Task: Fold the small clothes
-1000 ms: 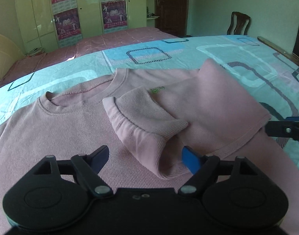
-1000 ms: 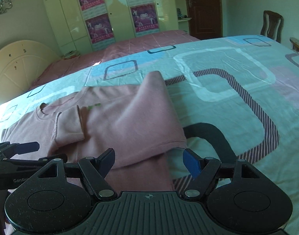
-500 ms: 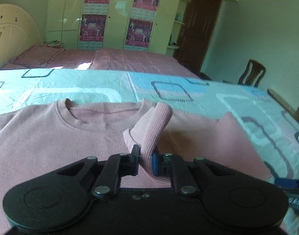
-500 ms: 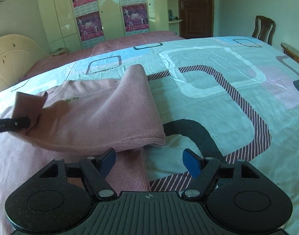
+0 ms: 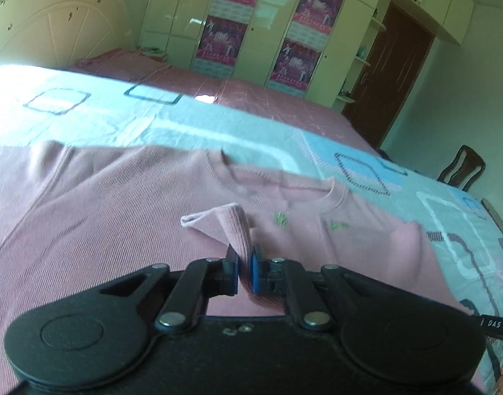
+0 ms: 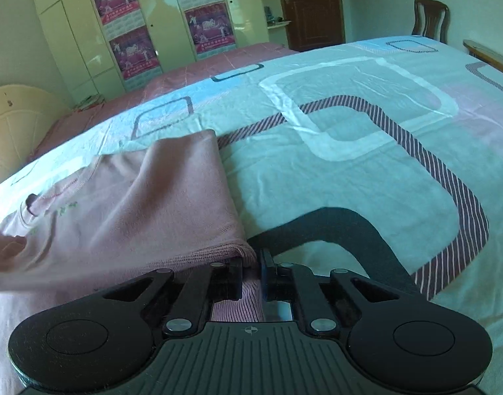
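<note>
A pink sweater (image 5: 113,217) lies spread on a bed (image 5: 218,121) covered by a pale blue sheet with square outlines. In the left wrist view the sweater fills the middle and lower left of the frame, its neckline toward the upper right.

The left gripper (image 5: 244,271), at lower centre of its view, is clamped on the ribbed cuff (image 5: 238,227) of a sleeve. The cuff rises from between the pads and flops toward the upper left, so the sleeve's length runs away from the gripper, up the frame.

In the right wrist view the sweater sits in the left half of the frame, with one side folded over the body. The right gripper (image 6: 251,275), at lower centre, is closed on the hem corner (image 6: 241,251) of that folded panel. The fold's edge runs from the gripper up and left toward the frame's middle; bare sheet lies to the right.

Judged from this, each gripper holds one end of the folded side: left nearer the neckline, right at the hem. The next move likely depends on keeping the line between them parallel to the sweater's long axis.
</note>
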The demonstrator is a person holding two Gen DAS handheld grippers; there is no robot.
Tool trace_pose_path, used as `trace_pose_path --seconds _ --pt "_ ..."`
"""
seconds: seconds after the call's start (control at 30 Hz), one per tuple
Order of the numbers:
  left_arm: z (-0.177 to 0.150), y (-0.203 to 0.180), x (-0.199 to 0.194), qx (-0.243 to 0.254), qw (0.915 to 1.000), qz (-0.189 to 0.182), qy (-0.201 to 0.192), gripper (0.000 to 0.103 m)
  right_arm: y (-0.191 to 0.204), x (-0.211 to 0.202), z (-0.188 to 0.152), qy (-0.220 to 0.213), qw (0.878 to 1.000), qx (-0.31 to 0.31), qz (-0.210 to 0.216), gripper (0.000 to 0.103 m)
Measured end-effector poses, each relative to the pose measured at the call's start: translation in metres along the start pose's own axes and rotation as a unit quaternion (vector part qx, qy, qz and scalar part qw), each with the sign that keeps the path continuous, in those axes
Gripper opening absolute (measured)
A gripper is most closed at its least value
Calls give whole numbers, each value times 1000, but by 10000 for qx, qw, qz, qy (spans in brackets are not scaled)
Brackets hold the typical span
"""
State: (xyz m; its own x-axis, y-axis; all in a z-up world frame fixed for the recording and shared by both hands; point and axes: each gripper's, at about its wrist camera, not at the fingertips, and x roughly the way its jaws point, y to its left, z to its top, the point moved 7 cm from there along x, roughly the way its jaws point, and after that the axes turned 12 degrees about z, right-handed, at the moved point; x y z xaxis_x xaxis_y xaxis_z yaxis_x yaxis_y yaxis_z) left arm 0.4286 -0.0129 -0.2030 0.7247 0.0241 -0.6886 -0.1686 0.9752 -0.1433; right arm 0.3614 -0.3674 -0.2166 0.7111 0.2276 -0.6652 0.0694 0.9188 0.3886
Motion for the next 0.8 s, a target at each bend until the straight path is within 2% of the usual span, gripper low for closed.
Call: trace_pose_path --seconds 0.07,0.17,0.2,0.23,0.27,0.3,0.33,0.47,0.53,0.57,0.6,0.67,0.7,0.8 --pt "-10 8 3 -54 9998 38 195 12 0 -5 -2 77 9999 -14 92 9" --pt "-10 17 4 -213 9994 82 257 42 -1 -17 -5 258 9993 -1 271 9" --pt "-8 19 4 -305 9991 45 293 61 -2 -23 -7 277 9991 12 325 14" --pt "-6 20 5 -446 9986 -31 293 71 -2 -29 -7 249 9990 22 359 18" --pt "-5 19 5 -520 9982 -83 293 71 -2 -35 -6 183 9991 26 388 27" --pt "-4 18 8 -556 9978 -161 322 71 -1 -40 -4 96 9992 13 389 37" --pt "-2 16 10 -572 9975 -229 352 70 0 -43 0 31 9993 -6 371 40" --pt "2 13 29 -677 9967 -271 347 66 5 -31 25 -108 9992 -61 388 41" --pt "7 13 38 -772 9960 -309 333 43 7 -18 37 -124 9990 -65 418 41" --pt "8 13 41 -808 9957 -312 331 36 8 -10 42 -110 9990 -68 425 41" --pt "9 15 43 -837 9956 -284 309 21 10 -1 47 -88 9990 -70 441 41" --pt "10 17 42 -828 9961 -240 210 15 13 16 54 -19 9987 -86 502 41" --pt "10 17 39 -747 9970 -180 105 5 12 29 59 30 9989 -65 472 41" --pt "10 20 26 -633 9977 -154 -164 6 4 58 70 82 9988 164 459 41"
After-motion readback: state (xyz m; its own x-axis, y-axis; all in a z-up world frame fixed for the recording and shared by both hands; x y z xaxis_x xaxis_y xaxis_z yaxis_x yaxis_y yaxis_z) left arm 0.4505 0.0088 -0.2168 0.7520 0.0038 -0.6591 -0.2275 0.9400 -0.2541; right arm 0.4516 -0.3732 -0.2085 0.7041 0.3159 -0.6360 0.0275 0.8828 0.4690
